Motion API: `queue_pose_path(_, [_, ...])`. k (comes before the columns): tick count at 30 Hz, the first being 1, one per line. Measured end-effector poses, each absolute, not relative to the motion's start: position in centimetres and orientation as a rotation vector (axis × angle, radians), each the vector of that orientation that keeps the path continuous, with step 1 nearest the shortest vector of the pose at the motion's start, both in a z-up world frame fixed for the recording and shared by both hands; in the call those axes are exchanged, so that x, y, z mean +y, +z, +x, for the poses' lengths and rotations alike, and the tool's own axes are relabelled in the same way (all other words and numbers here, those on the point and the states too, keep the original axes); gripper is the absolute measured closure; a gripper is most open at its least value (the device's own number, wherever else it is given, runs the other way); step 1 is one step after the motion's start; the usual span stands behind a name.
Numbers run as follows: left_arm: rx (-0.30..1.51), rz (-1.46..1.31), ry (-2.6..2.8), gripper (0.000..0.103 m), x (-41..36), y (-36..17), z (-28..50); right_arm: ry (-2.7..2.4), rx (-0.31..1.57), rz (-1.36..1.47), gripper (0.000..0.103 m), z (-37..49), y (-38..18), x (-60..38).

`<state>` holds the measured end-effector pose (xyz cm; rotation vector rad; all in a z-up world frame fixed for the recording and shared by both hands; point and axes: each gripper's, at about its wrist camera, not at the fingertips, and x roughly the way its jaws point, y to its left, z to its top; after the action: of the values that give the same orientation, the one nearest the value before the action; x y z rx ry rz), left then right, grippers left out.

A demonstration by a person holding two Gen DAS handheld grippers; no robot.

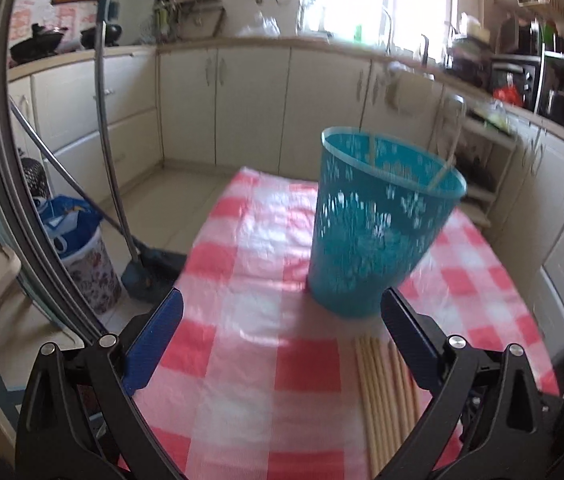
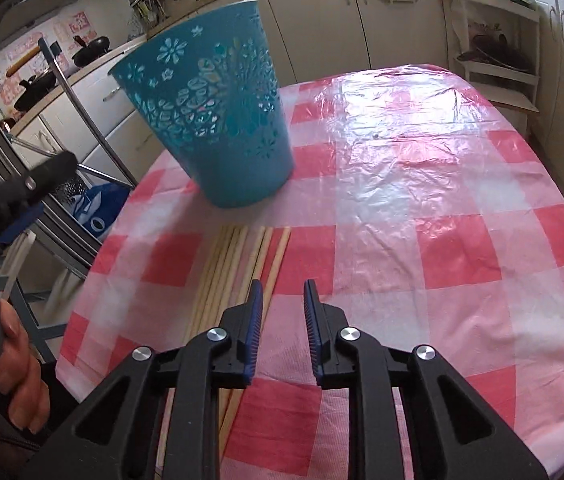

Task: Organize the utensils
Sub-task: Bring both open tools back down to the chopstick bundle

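Note:
A teal perforated basket (image 1: 378,232) stands on the red-and-white checked tablecloth (image 1: 242,360), with two pale sticks (image 1: 440,178) leaning inside it. Several wooden chopsticks (image 1: 382,396) lie side by side on the cloth just in front of the basket. My left gripper (image 1: 282,304) is wide open above the cloth, its right finger over the chopsticks' far ends. In the right wrist view the basket (image 2: 218,120) is at the upper left and the chopsticks (image 2: 234,264) lie below it. My right gripper (image 2: 283,286) hovers at their right side, jaws a narrow gap apart with nothing between them.
A hand (image 2: 14,380) grips the left tool at the lower left. A broom (image 1: 138,272) and a floral bin (image 1: 90,272) stand on the floor left of the table. Cabinets (image 1: 242,104) line the far wall. A white shelf rack (image 2: 498,60) stands beyond the table.

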<state>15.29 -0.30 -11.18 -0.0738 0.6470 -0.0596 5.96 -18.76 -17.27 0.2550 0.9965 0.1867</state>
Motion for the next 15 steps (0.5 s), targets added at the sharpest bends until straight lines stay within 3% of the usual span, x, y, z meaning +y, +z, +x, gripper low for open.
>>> queue_pose_path(15, [0.787,0.051,-0.051,0.008,-1.7,-14.2,17.2,0.190,1.019,0.196,0.082,7.0,-18.0,-16.6])
